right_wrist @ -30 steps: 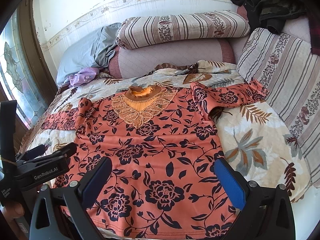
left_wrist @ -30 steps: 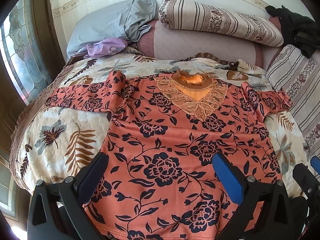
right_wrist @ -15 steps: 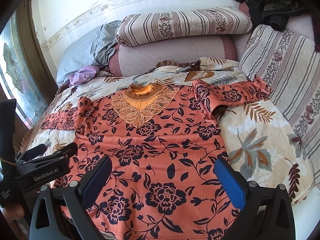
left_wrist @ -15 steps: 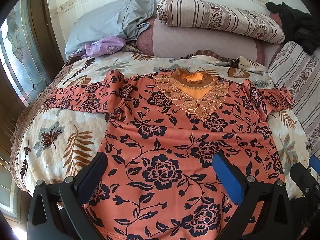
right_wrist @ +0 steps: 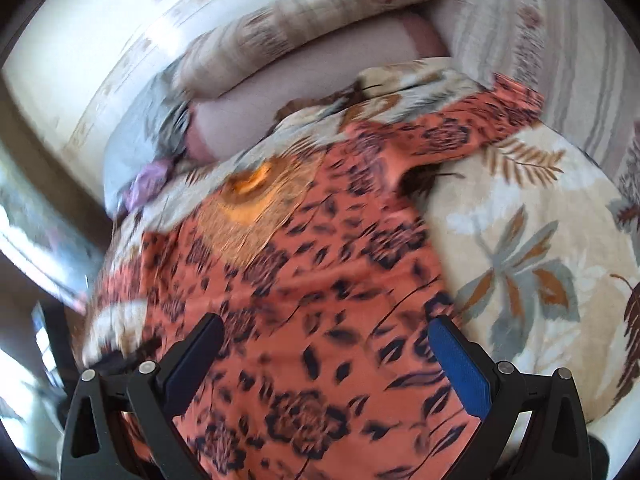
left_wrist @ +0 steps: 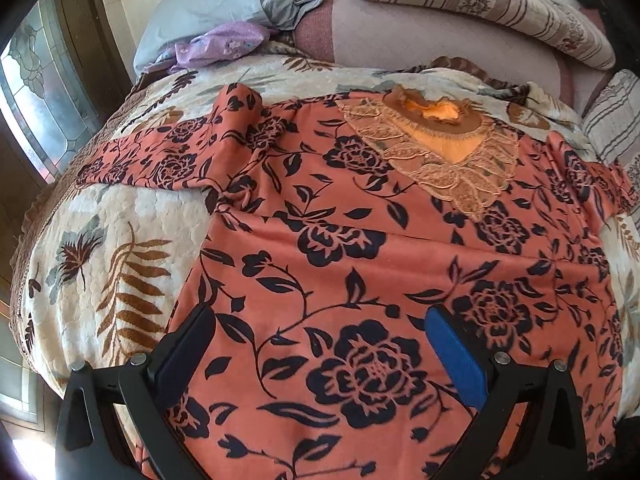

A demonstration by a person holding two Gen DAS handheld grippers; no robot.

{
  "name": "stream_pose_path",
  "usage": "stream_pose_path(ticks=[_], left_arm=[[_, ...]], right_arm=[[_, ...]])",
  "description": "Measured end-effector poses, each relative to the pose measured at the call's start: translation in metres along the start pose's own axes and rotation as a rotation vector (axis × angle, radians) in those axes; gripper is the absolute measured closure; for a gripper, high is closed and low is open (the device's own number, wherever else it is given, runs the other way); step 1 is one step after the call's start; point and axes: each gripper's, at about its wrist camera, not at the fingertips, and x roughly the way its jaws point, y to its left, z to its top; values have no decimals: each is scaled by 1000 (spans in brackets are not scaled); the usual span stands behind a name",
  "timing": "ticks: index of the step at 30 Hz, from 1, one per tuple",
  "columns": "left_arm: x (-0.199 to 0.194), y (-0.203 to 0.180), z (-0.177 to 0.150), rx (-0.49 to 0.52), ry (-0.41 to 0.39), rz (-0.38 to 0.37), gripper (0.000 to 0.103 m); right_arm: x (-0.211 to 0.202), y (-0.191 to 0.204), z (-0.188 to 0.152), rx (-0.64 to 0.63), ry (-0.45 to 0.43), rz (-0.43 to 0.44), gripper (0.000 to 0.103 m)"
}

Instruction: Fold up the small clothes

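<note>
Left wrist view: one floral blouse (left_wrist: 360, 248), two striped pillows (left_wrist: 480, 4).

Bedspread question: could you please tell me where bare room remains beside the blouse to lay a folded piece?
Two patches of the leaf-print bedspread are free: one below the blouse's left sleeve, beside its body; a wider one right of the blouse, under the right sleeve. Near the headboard it is crowded with the striped pillows, grey pillow and purple cloth.

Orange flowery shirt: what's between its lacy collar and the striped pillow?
In the left wrist view, leaf-print bedspread then a pinkish cushion lie between the shirt collar and striped pillow.
</note>
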Motion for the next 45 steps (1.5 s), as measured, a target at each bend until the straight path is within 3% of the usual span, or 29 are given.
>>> stream_pose_path(ticks=[5, 8, 11, 15, 17, 23, 25, 26, 28, 30, 33, 35, 38, 41, 43, 44, 45], left_arm=[[51, 5, -6, -15, 40, 15, 0], [53, 8, -16, -51, -40, -5, 0], [53, 9, -19, -56, -57, -16, 0], [52, 9, -23, -49, -88, -14, 0], [53, 10, -24, -55, -91, -26, 0], [55, 11, -22, -61, -106, -39, 0], [54, 12, -23, -64, -110, -43, 0], [54, 12, -23, -65, -112, -45, 0], [54, 13, -24, -70, -114, -54, 0], [53, 14, -24, -73, -116, -60, 0], [53, 14, -24, -76, -119, -65, 0], [52, 15, -24, -79, -121, -69, 0], [52, 16, -24, -85, -122, -80, 0], [51, 18, -24, -95, -126, -95, 0], [50, 20, -25, -101, -128, -106, 0], [50, 21, -25, -105, -129, -112, 0], [50, 21, -25, -108, -131, -117, 0]], right_arm=[[29, -113, 78, 343, -86, 26, 0], [58, -174, 123, 502, -117, 30, 5], [85, -211, 160, 579, -143, 17, 12], [124, -226, 195, 580, -122, -17, 33], [144, -231, 203, 604, -88, -52, 37], [158, -241, 219, 699, -94, -102, 40], [158, -241, 227, 671, -49, -188, 71], [157, -241, 232, 639, -31, -227, 93], [149, -231, 246, 570, -23, -252, 96], [133, -196, 262, 458, -62, -251, 97], [103, -103, 277, 244, -136, -173, 97], [84, -27, 272, 110, -164, -60, 97], [67, 78, 234, -38, -180, 128, 97], [88, 159, 173, -144, -109, 227, 90], [129, 186, 129, -178, 8, 256, 38], [152, 190, 105, -180, 66, 255, 5], [175, 189, 81, -184, 117, 236, 6]])
